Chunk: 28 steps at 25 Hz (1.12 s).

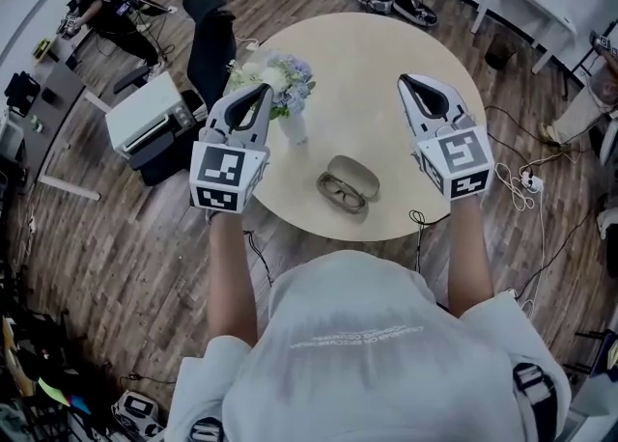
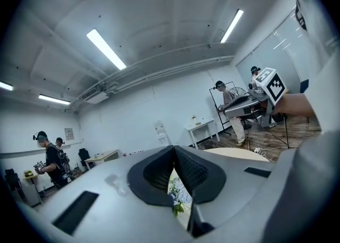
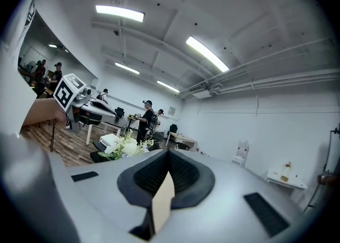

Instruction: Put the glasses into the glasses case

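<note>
Note left gripper [image 1: 263, 93] and right gripper [image 1: 407, 81] clenched on nothing above the round table [image 1: 386, 54]. Find glasses [image 1: 340, 192] apparently in the near half of the open glasses case [image 1: 359, 173] between them. Confirm seating, then close gently with 1 gripper, steadying with the other

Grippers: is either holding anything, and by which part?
Nothing is held. Left gripper and right gripper are shut, empty; the glasses lie in the open glasses case.
</note>
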Each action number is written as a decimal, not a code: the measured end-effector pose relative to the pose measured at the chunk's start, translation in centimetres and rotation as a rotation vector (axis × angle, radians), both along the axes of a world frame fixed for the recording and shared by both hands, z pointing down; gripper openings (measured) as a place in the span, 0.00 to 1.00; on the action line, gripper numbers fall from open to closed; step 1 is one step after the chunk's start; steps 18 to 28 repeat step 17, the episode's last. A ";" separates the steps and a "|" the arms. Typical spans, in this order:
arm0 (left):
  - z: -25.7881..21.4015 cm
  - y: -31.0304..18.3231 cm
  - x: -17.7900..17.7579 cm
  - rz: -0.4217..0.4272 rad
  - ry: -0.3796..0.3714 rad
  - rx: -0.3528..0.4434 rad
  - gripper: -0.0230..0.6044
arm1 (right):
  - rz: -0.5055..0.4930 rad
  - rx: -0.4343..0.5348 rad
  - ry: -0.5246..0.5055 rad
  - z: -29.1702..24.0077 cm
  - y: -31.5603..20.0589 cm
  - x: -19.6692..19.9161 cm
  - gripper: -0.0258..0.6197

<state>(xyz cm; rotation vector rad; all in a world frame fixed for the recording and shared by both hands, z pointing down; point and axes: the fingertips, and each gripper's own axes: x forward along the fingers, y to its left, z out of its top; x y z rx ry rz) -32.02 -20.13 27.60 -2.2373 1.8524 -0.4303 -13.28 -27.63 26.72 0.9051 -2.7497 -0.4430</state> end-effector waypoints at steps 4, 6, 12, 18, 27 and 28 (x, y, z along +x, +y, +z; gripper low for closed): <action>0.5 -0.3 0.1 0.009 0.017 -0.013 0.06 | 0.000 -0.014 0.008 0.5 -0.2 -0.1 0.04; 0.8 -0.3 0.0 0.011 0.009 -0.022 0.06 | 0.000 -0.018 0.009 0.7 -0.4 -0.2 0.04; 1.3 -0.5 0.2 0.017 0.010 -0.031 0.06 | 0.007 -0.032 0.016 1.2 -0.6 0.0 0.04; 1.3 -0.7 0.7 0.034 0.015 -0.030 0.06 | 0.012 -0.045 0.023 1.7 -0.8 0.4 0.04; 1.3 -0.7 0.7 0.034 0.015 -0.030 0.06 | 0.012 -0.045 0.023 1.7 -0.8 0.4 0.04; 1.3 -0.7 0.7 0.034 0.015 -0.030 0.06 | 0.012 -0.045 0.023 1.7 -0.8 0.4 0.04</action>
